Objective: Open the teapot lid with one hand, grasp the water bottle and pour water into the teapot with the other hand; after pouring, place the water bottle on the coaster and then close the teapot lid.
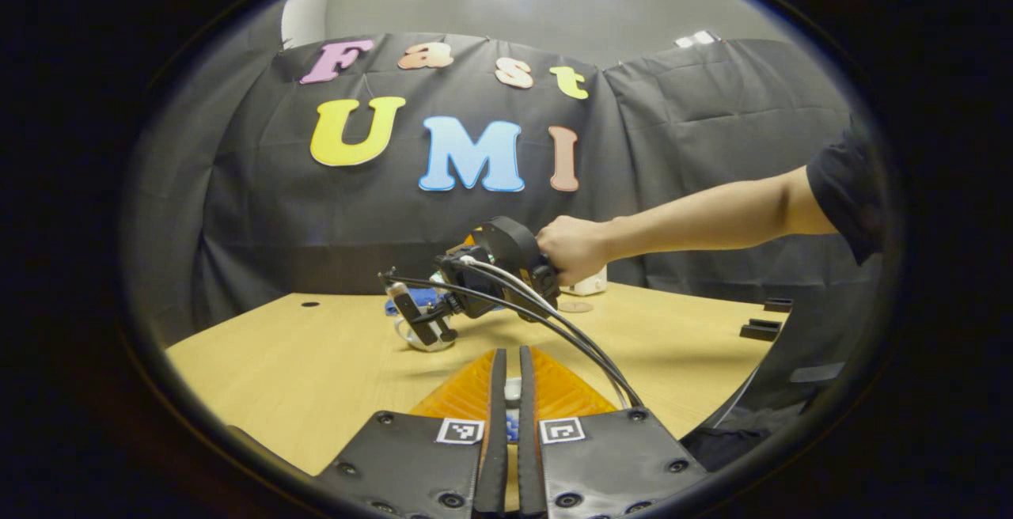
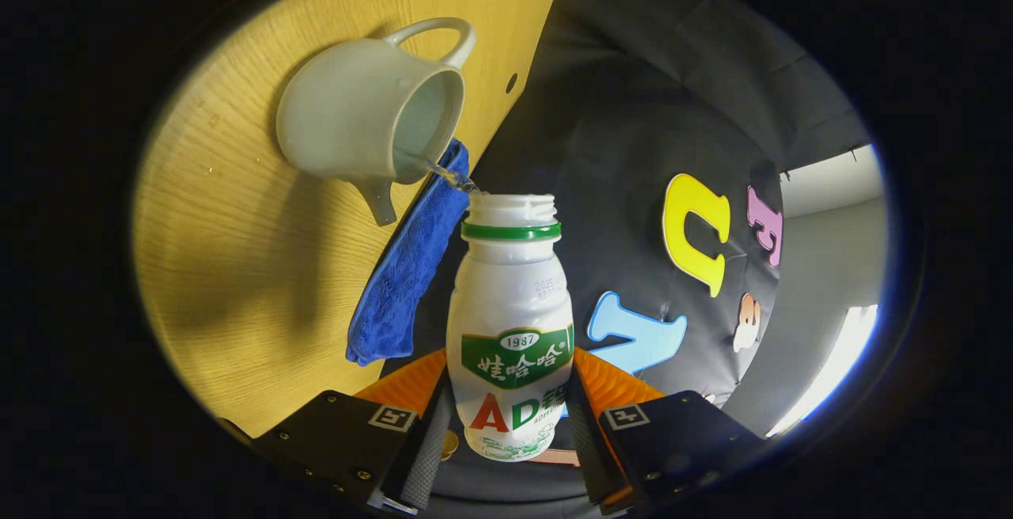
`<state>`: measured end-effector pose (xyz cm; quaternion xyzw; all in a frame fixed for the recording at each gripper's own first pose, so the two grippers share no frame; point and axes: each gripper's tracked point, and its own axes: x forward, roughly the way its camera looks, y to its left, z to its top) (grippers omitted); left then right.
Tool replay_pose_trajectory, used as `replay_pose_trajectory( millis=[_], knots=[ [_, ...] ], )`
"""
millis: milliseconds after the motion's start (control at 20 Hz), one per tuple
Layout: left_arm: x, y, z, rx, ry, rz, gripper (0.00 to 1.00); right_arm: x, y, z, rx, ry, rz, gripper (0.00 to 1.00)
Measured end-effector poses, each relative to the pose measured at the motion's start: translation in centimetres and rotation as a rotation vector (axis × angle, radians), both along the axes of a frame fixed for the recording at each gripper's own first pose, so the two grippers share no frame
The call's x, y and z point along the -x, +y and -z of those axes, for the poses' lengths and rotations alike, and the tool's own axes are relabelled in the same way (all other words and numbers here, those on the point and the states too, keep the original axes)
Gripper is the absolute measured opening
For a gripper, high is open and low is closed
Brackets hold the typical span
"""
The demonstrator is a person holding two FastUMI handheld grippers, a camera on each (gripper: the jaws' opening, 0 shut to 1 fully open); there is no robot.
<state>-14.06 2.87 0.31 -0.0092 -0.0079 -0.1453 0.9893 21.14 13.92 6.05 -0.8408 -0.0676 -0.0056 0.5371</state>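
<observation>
Pouring: water (image 2: 453, 176) is running in a thin stream from the mouth of the bottle (image 2: 510, 321) into the open top of the teapot (image 2: 356, 119), in the right gripper view.
Right gripper: the right gripper (image 2: 506, 432) is pinching the bottle, one finger pressing on each side of its lower body; the bottle's uncapped neck is pointing away from the camera toward 12 o'clock.
Teapot: it is sitting on the desk (image 2: 237, 282) at 10 o'clock from the bottle's mouth, lidless, with its handle at its 1 o'clock and its spout at its 6 o'clock.
Cloth: a blue cloth (image 2: 407, 266) is lying along the desk's edge, just beside the teapot and reaching down toward 7 o'clock.
Left gripper: the left gripper (image 1: 507, 392) is sitting low at 6 o'clock in the left gripper view, its fingers pressed nearly together on something small and pale; what that thing is I cannot tell.
Across the desk: in the left gripper view the right gripper (image 1: 423, 317) is hanging tilted over the desk (image 1: 301, 369), at 12 o'clock from the left gripper's tips, with a hand (image 1: 574, 248) gripping its body and a bare forearm coming in from 3 o'clock; cables (image 1: 554, 321) are trailing from it toward 5 o'clock.
Coaster: a small round disc (image 1: 575, 306), possibly the coaster, is lying on the desk just below the hand.
</observation>
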Motion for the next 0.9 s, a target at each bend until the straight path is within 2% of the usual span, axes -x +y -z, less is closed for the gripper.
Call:
replay_pose_trajectory(
  millis=[900],
  knots=[
    [0.1, 0.2, -0.2, -0.006, -0.007, -0.005, 0.16, -0.4, 1.3, -0.6, 0.102, -0.030, -0.049, 0.71]
  ],
)
